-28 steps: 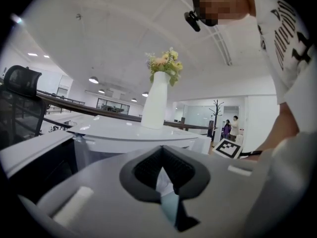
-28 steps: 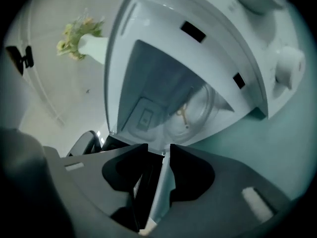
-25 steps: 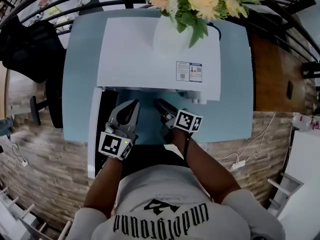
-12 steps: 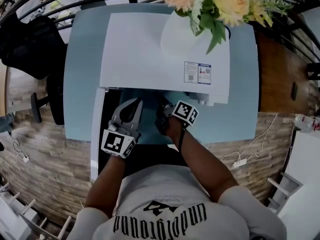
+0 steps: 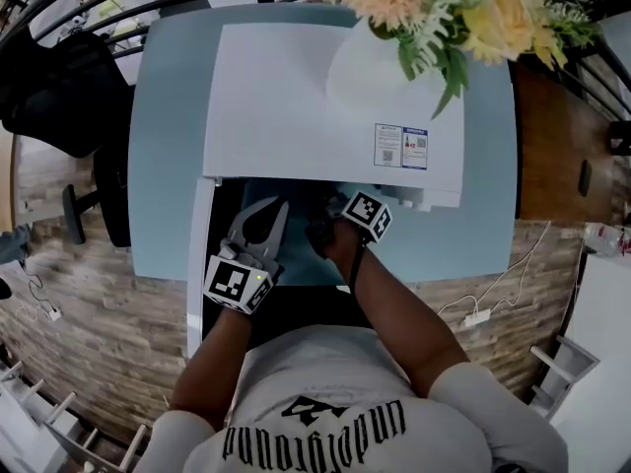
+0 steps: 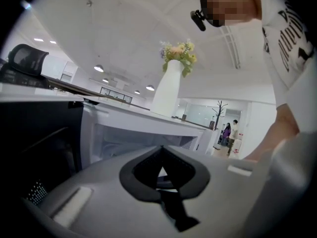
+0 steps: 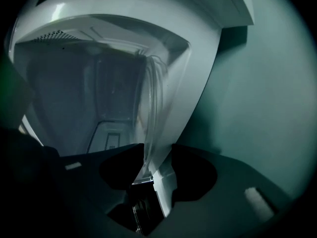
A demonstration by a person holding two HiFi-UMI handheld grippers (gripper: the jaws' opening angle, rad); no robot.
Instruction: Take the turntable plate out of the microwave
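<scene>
1. The turntable plate (image 7: pixel 149 113) is still inside the microwave (image 5: pixel 296 97), lying on the cavity floor. In the right gripper view its clear glass shows edge-on, because my tongs are turned so that the jaws line up with its rim.
2. My right gripper (image 7: pixel 157 150) reaches into the mouth of the cavity, its jaws opening wide. The plate's near rim stands in the gap between them and is not yet pinched. I judge the wide spread is there to straddle the glass lip without knocking it.
3. My left gripper (image 6: pixel 161 150) is closed on nothing and hovers in front of the opening, just beside the right one. I reckon it waits there to steady the plate's other side as it comes out.
4. The door (image 5: pixel 195 264) hangs open at my left, which leaves the cavity free for both tongs.
5. A vase (image 5: pixel 385 67) of flowers stands on top of the microwave, so the housing should not be jolted.
6. The microwave stands on a light blue table (image 5: pixel 163 166).
</scene>
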